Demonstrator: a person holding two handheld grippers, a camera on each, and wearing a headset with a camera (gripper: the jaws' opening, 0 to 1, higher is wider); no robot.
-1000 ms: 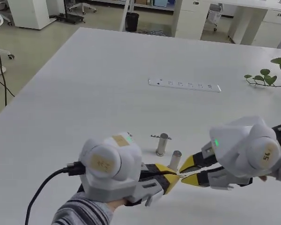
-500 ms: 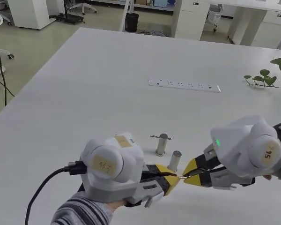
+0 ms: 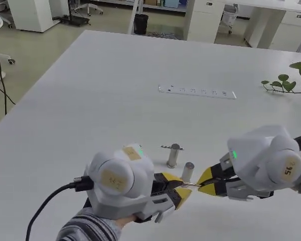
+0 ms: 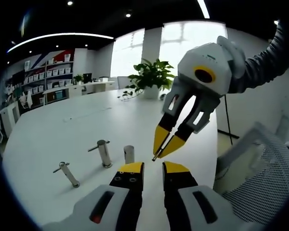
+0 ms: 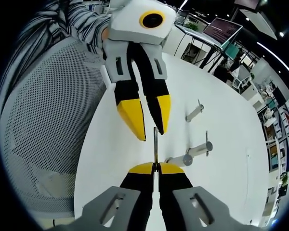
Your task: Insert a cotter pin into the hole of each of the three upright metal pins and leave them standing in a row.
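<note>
White tabletop point(image 3: 105, 100) bears three upright metal pins point(image 4: 104, 153) in a row, the rightmost bare. The right gripper point(image 5: 155, 167) clamps a cotter pin point(image 5: 154, 142) near it. The left gripper point(image 4: 153, 166) gapes slightly, empty. In the head view its body covers one pin, and a power strip point(image 3: 197, 91) lies farther off.

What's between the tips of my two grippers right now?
A thin metal cotter pin, clamped in the right gripper, reaches toward the open left gripper. The right gripper view shows it most clearly.
</note>
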